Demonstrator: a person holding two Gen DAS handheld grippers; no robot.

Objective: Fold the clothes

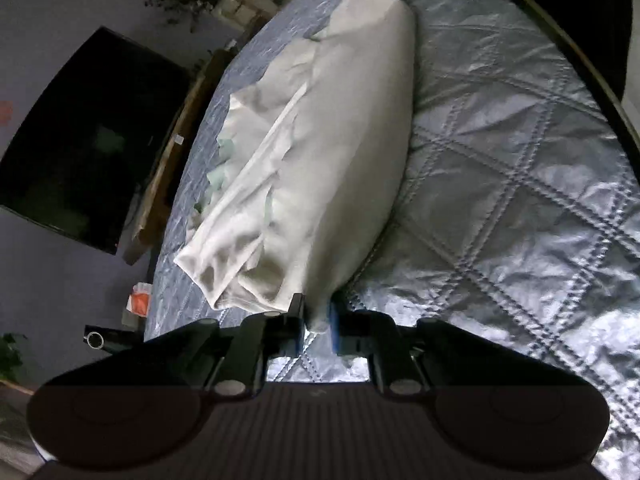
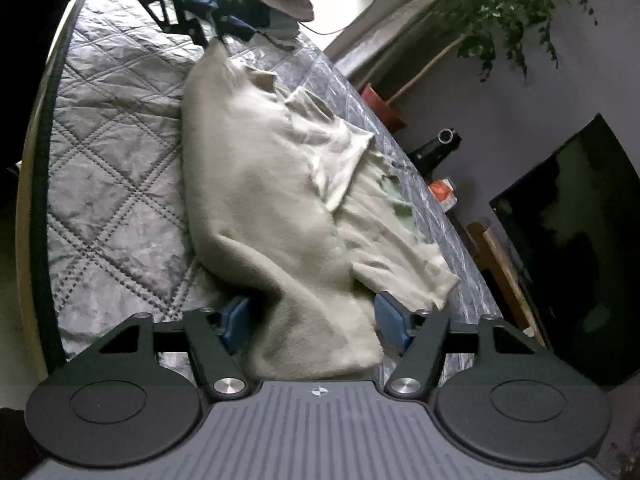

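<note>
A pale cream garment (image 1: 320, 152) lies along a quilted grey-blue bedspread (image 1: 520, 184), stretched lengthwise between the two grippers. One long side forms a smooth folded ridge; the other side is rumpled, with loose flaps and a hint of pale green showing underneath.

Left gripper (image 1: 316, 320): jaws drawn close together, pinching the near end of the cloth at a gathered corner. Fabric rises straight from the pads, so the grip looks secure.

Right gripper (image 2: 310, 320): jaws stand wide apart. A thick bunch of the cloth's other end lies between the blue pads (image 2: 236, 316) without visibly being squeezed, so it counts as not yet clamped.

Handling judgement: the fabric looks soft, light and fully limp, with a slightly fuzzy knit surface. It should drape and sag wherever unsupported, and is not fragile. Slip risk seems low on rubbery pads, but a thick bunch may pull out unevenly.

Best hold: the end corners or hem, both layers of the fold taken together, keeping tension along the ridge so the fold line stays straight.
</note>
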